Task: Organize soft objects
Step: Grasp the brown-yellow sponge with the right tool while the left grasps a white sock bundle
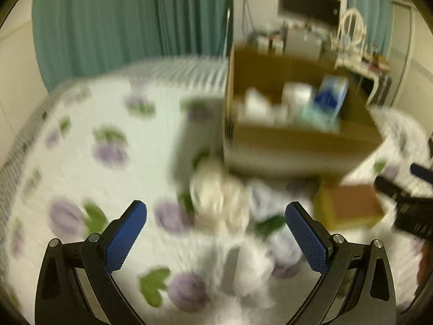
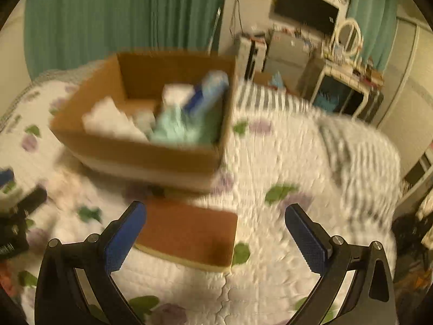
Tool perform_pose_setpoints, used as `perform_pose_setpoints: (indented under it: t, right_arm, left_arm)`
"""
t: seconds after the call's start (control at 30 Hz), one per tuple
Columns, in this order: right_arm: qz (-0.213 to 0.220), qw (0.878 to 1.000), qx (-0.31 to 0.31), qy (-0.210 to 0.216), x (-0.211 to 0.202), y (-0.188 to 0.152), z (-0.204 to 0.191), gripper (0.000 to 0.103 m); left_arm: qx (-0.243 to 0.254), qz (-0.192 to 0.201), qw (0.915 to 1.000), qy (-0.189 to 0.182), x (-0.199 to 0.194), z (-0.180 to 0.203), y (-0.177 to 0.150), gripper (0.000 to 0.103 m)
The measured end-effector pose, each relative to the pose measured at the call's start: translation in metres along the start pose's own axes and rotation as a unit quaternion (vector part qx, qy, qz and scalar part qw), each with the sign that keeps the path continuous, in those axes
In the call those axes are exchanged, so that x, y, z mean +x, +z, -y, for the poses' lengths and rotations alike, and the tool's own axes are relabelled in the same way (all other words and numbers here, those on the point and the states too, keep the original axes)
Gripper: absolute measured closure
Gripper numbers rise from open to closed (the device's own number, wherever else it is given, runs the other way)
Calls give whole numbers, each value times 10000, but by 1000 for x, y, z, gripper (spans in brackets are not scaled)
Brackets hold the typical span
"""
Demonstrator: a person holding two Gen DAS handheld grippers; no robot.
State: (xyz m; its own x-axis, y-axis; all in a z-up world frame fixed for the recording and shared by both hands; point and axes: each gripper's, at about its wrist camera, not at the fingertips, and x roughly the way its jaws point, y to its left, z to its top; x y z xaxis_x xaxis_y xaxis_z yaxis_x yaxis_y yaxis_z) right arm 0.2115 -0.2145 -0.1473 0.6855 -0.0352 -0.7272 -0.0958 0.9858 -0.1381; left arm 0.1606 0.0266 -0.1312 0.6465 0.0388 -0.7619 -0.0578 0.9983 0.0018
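Both views are motion-blurred. An open cardboard box (image 1: 297, 146) (image 2: 140, 151) stands on the flowered bed quilt (image 1: 81, 146) and holds white, mint-green and blue soft items (image 2: 173, 119). A brown-topped yellow sponge (image 2: 189, 233) (image 1: 349, 205) lies in front of the box. A cream soft bundle (image 1: 219, 195) and a white-lilac cloth (image 1: 270, 233) lie on the quilt. My left gripper (image 1: 216, 233) is open and empty above those cloths. My right gripper (image 2: 216, 233) is open and empty, with the sponge between its fingers' line; it shows at the left wrist view's right edge (image 1: 406, 200).
Teal curtains (image 1: 130, 21) hang behind the bed. A wall TV (image 2: 305, 8), a grey cabinet and a white dressing table with round mirror (image 2: 349, 38) stand at the back right. A striped blanket (image 2: 338, 124) lies on the bed's right part.
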Motion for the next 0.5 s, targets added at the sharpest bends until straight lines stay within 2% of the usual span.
perform_pose_setpoints:
  t: [0.1,0.23,0.3,0.33,0.37,0.43,0.5]
  right_arm:
    - [-289,9995,142,40,21,-11,8,0]
    - [-368,9988,323,5,25,-14,17,0]
    - [-437,9985,337,2,29,-16,18,3]
    - [-471,9984,321,2,31,-18,17,7]
    - [-523,9982,303,21,33,-19,16,10]
    - [-604,9978,271,65,38,-22,13,11]
    - [-612,9977,292,86,40,-21,13,11]
  left_arm:
    - [32,-506,9987,-107,19,3,-17,1]
    - [134,-477,9987,-139,17,9,-19,6]
    - [229,-640,9975,-182,24,13,-24,17]
    - [258,-734,9968,-208,27,14,-27,25]
    - [306,-874,9954,-263,33,16,-30,27]
    - [412,-895,9950,-191,35,20,-31,30]
    - [522,-861,9946,-255,33,25,-32,46]
